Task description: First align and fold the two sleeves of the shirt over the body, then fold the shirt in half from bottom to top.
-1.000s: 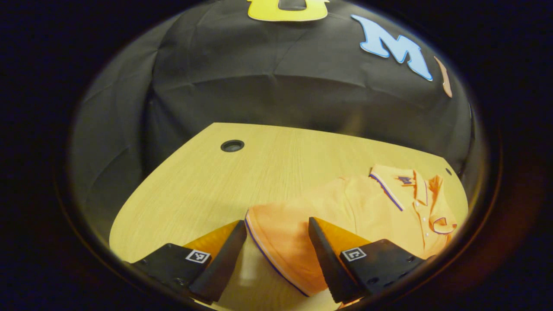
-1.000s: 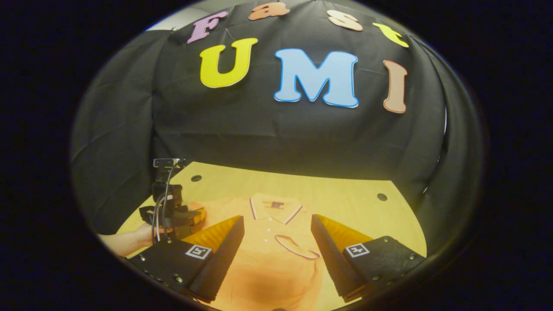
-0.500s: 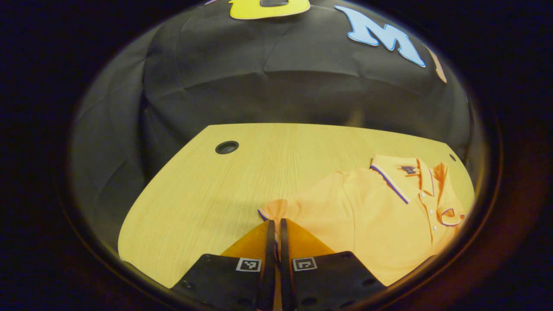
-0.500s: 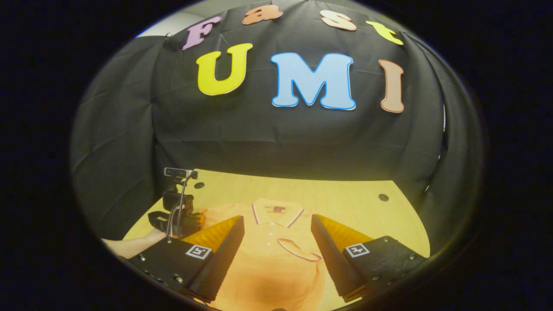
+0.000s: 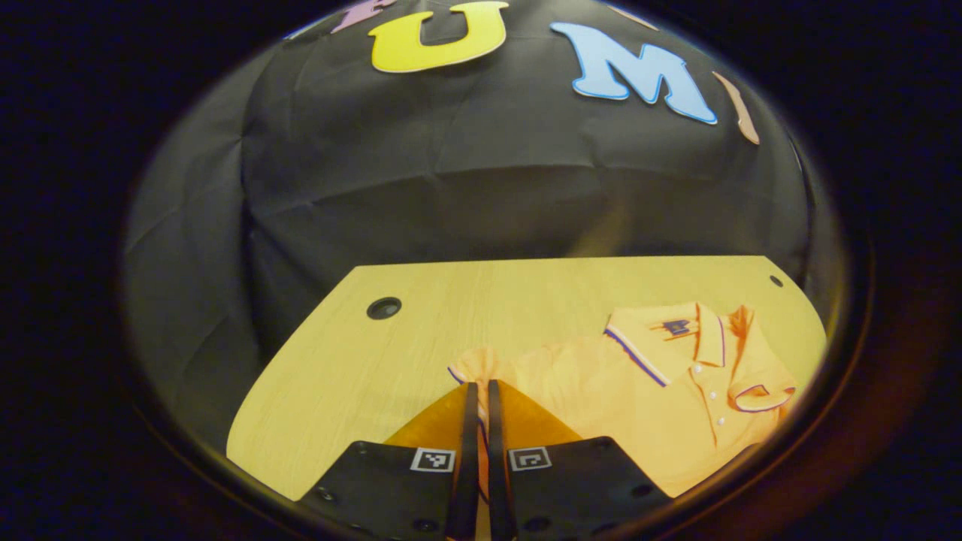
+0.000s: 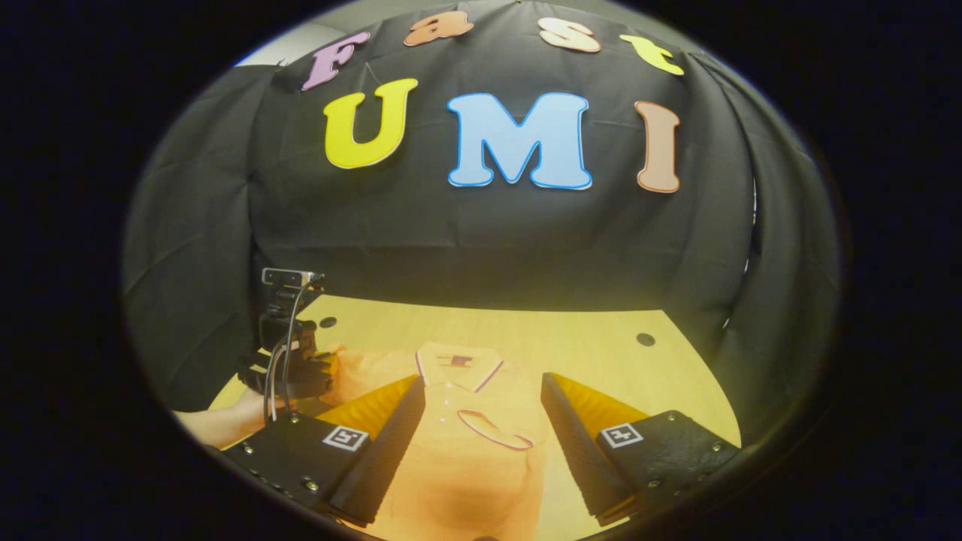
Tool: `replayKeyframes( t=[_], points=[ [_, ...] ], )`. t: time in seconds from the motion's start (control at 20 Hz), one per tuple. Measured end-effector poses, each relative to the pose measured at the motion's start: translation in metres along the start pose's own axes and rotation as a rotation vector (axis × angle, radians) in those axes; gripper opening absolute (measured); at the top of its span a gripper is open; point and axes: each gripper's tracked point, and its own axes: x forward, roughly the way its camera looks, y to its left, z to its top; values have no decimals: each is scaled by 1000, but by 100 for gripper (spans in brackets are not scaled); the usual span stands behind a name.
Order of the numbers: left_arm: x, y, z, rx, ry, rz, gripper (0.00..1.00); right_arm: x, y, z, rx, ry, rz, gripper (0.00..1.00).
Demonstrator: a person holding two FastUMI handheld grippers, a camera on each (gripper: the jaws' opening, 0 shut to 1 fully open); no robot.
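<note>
An orange polo shirt (image 5: pixel 661 398) with a striped collar (image 5: pixel 646 342) lies flat on the wooden table (image 5: pixel 338 391). My left gripper (image 5: pixel 479 386) is shut on the cuff of the shirt's sleeve (image 5: pixel 473 367), which rises slightly off the table. The other sleeve (image 5: pixel 759 394) lies folded across the chest. In the right gripper view the shirt (image 6: pixel 481 451) spreads below my right gripper (image 6: pixel 482 385), which hovers open above the chest with the folded sleeve cuff (image 6: pixel 492 430) between its fingers' lines. The left gripper (image 6: pixel 293 372) pinches the sleeve at the shirt's left side.
A hand (image 6: pixel 225 421) holds the left gripper, with a small camera (image 6: pixel 289 278) on top. Cable holes (image 5: pixel 384 307) (image 5: pixel 775 281) sit near the table's far edge. Black cloth walls stand close behind the table. Bare wood extends left of the shirt.
My left gripper closed on the sleeve cuff, which lay between its open fingers a second ago, and has lifted a little. The right gripper stays open and has shifted slightly.
</note>
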Motion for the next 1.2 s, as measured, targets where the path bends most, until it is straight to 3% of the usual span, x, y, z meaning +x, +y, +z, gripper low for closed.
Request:
replayKeyframes(
  t=[0.4,0.85,0.95,1.0,1.15,1.2],
  points=[
    [-7,-69,11,100,-18,-101,12,0,6,-13,15,19,-22,96],
    [-2,-100,-22,157,53,-159,12,5,5,-46,68,67,-48,96],
    [-5,-105,-24,151,60,-173,17,5,3,-51,59,74,-41,96],
    [-7,-106,-25,150,66,-172,30,4,1,-53,56,77,-39,96],
    [-16,-115,-28,137,74,-196,35,-2,-4,-61,60,78,-35,96],
    [-20,-115,-28,135,71,-197,51,-4,-6,-63,62,79,-33,96]
  ],
)
